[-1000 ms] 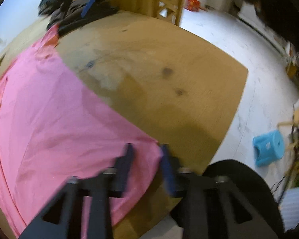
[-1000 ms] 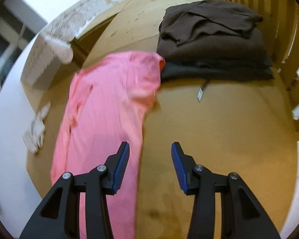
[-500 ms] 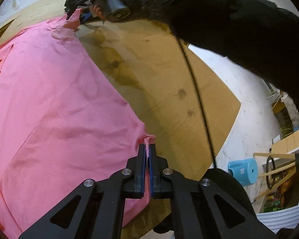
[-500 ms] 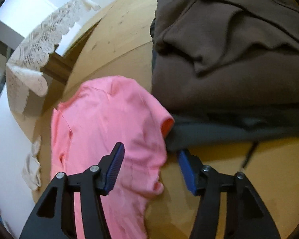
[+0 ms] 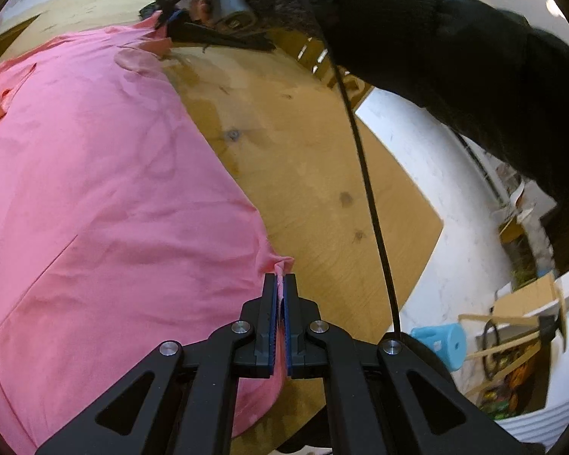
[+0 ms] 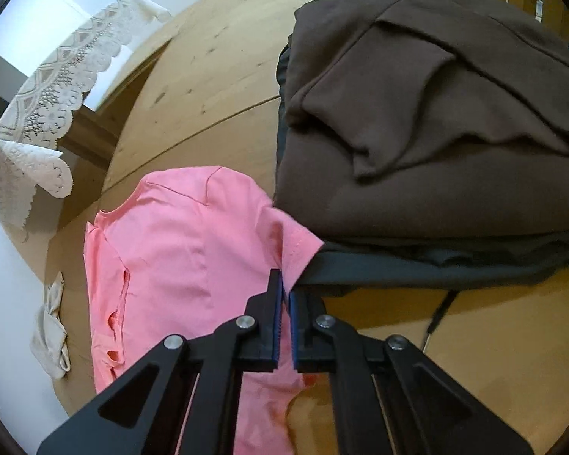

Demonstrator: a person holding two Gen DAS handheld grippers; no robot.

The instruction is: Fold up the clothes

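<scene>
With the pink shirt (image 5: 106, 197) spread flat on the wooden desk (image 5: 303, 159), the left tongs (image 5: 280, 284) pinching its hem corner and the right tongs (image 6: 284, 292) clamped on its sleeve edge beside the brown folded pile (image 6: 428, 121), both should probably lift evenly and carry that side straight across.

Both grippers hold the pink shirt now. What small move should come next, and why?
Probably lift both edges together. The left gripper pinches one corner of the shirt, the right gripper pinches its sleeve edge beside the brown pile.
</scene>
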